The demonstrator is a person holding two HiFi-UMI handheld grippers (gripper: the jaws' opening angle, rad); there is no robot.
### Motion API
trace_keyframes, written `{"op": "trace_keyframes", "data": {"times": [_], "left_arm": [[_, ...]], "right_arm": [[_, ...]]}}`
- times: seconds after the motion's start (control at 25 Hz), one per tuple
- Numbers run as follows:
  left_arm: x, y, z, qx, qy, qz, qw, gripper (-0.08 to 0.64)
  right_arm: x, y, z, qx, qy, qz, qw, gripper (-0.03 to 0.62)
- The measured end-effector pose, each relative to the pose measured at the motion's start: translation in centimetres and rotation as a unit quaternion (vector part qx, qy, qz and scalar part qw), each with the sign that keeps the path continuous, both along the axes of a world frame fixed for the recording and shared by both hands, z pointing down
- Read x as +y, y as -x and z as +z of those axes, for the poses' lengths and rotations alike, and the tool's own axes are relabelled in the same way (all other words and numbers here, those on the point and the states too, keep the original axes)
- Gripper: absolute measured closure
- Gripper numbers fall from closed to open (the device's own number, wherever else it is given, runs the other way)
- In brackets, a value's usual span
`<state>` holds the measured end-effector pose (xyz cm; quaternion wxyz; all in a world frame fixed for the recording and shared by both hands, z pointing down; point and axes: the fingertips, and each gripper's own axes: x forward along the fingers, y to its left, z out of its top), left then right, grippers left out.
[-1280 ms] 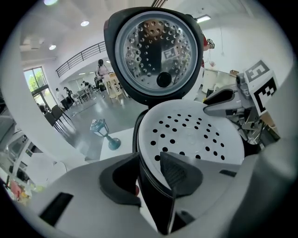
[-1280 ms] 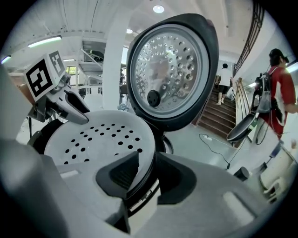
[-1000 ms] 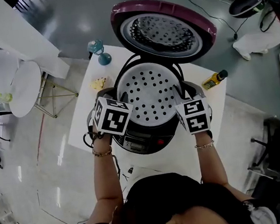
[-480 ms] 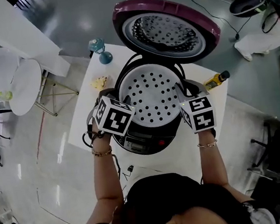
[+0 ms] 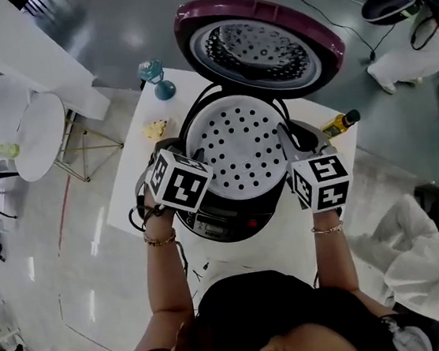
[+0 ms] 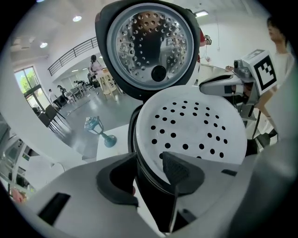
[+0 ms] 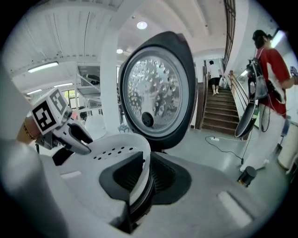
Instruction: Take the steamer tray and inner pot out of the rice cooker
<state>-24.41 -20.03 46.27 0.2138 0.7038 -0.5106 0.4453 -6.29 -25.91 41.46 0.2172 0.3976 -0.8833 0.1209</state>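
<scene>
Rice cooker at the middle of a white table, lid swung fully up behind it. You have bare tabletop to the cooker's left and in front of it. The far edge is more crowded: a teal ornament at the far-left corner, a yellow scrap nearer the cooker, and a bottle just beside its right flank.

The perforated steamer tray sits in the cooker's mouth and holds nothing. It hides what lies beneath it, the inner pot included.

Your left gripper grips the tray's left rim, one pad on the perforated face and one outside; its jaws have just been opening slightly. Your right gripper is clamped on the right rim, its jaws having just been closing.
</scene>
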Motion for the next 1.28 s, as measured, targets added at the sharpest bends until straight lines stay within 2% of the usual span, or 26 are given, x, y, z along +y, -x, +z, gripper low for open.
{"op": "trace_keyframes", "data": {"times": [0.2,0.32,0.44,0.56,0.72,0.92,1.08,1.28], "left_arm": [[0.0,0.1,-0.6,0.004,-0.013,-0.005,0.9999,0.396],[0.0,-0.1,-1.8,0.018,-0.035,-0.012,0.9992,0.451],[0.1,-0.4,-2.8,0.036,-0.049,-0.017,0.998,0.459],[0.4,-0.8,-3.4,0.032,-0.055,-0.017,0.9978,0.463],[0.8,-2.0,-5.9,0.038,-0.085,-0.01,0.9956,0.471],[1.6,-5.7,-10.0,0.043,-0.13,0.02,0.9904,0.479],[2.2,-10.2,-12.1,0.043,-0.151,0.065,0.9855,0.479],[3.2,-16.6,-12.6,0.063,-0.154,0.126,0.978,0.479]], "right_arm": [[0.2,0.3,-2.3,-0.077,-0.019,0.006,0.997,0.549],[0.4,0.1,-3.1,-0.097,-0.028,0.013,0.995,0.557],[0.5,-0.5,-3.6,-0.119,-0.025,0.017,0.992,0.558],[1.1,-0.9,-4.3,-0.131,-0.025,0.017,0.991,0.56],[2.0,-2.5,-6.0,-0.155,-0.034,0.027,0.987,0.56],[3.5,-6.8,-8.4,-0.201,-0.042,0.06,0.977,0.561],[5.5,-11.6,-10.2,-0.223,-0.058,0.101,0.968,0.563],[8.3,-18.1,-10.3,-0.219,-0.071,0.157,0.961,0.563]]}}
